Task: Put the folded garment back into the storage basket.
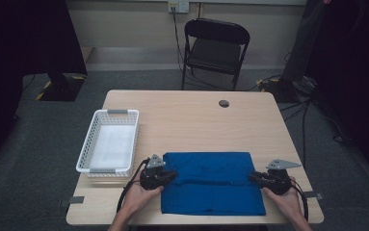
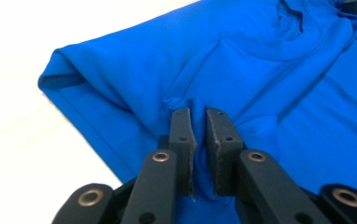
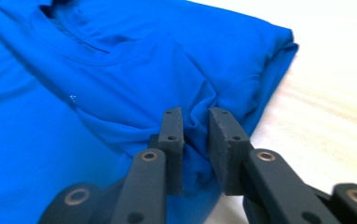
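The left tool (image 1: 171, 175) and the right tool (image 1: 252, 176) are sitting slightly open, jaws loose around small folds of the blue shirt (image 1: 212, 182) on the worktop (image 1: 187, 113).

The blue shirt (image 2: 269, 84) runs off the upper right of the left gripper view; in the high view, the person's forearms are cut by the bottom edge.

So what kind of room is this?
Probably a workroom or lab, not a home: a plain wooden table on grey carpet, a black folding chair by the wall, and cables trailing across the floor.
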